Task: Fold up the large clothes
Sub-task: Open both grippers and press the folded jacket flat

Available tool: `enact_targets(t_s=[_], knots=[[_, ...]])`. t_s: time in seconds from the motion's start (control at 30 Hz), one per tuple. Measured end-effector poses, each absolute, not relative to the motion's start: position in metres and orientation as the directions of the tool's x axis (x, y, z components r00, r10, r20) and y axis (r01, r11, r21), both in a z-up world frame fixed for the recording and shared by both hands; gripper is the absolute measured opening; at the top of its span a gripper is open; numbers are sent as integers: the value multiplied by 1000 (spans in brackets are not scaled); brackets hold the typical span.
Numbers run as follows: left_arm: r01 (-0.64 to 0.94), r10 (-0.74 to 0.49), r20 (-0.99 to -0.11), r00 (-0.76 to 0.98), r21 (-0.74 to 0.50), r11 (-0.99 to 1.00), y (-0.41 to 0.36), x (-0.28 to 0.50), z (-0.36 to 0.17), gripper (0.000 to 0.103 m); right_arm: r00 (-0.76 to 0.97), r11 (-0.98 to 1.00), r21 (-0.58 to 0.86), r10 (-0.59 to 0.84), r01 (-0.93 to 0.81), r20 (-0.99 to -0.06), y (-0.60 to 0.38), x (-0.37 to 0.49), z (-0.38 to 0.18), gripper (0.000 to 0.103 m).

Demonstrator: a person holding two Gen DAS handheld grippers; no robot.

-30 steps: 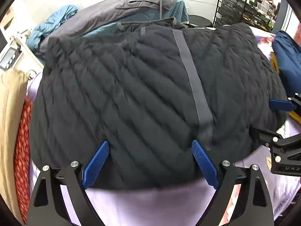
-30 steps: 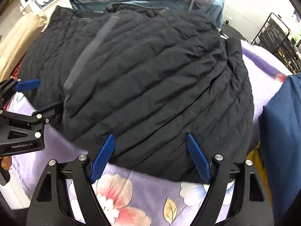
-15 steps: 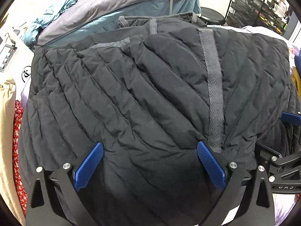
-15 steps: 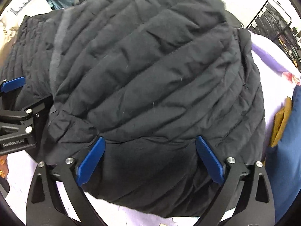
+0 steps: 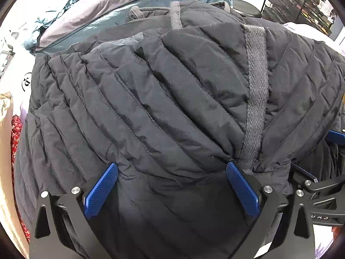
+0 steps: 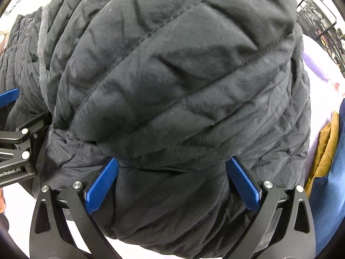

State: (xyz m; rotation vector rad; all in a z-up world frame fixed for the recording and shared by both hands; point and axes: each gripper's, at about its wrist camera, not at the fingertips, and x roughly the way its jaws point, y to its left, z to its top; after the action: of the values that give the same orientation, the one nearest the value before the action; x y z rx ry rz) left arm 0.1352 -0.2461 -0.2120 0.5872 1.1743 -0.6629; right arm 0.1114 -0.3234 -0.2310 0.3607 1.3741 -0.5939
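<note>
The black quilted puffer jacket (image 5: 163, 112) lies spread over a surface dressed in a pale lilac sheet (image 6: 312, 69), which looks like a bed, and it fills almost all of both wrist views. A grey herringbone tape strip (image 5: 256, 90) runs down its front panel, marking what is probably the zip placket.

The left tongs (image 5: 171, 191) sit low over the near edge of the jacket with their blue ribbed pads (image 5: 100, 191) spread wide; the padded fabric bulges up between them, but neither pad pinches it, so they are released. The right tongs (image 6: 172, 186) stand the same way in their own view, blue pads (image 6: 243, 185) apart and a thick fold of jacket rising between them, ungrasped. Each tool shows at the edge of the other's view, so the two work side by side along the same hem.

This placing suits a two-point lift: by taking the near edge at two well-separated spots, the person could carry it over the body without the bulky filling sagging in the middle. My judgement is that the grasp is about to be made and the fold itself is not yet done.

The slippery shell and thick padding may squirm out of a shallow bite. Beyond the jacket lie a grey and teal heap of garments (image 5: 129, 6) and a black wire rack (image 5: 286, 2).
</note>
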Motion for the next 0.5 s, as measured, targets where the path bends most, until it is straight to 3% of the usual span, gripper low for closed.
enact_targets(t_s=[0.3, 0.5], knots=[[736, -185, -939, 288, 94, 670, -246, 118, -209, 98, 127, 806, -93, -204, 585, -971, -302, 93, -226, 99], [716, -222, -936, 273, 44, 696, -226, 110, -190, 97, 174, 800, -78, -224, 595, -959, -290, 69, -203, 98]])
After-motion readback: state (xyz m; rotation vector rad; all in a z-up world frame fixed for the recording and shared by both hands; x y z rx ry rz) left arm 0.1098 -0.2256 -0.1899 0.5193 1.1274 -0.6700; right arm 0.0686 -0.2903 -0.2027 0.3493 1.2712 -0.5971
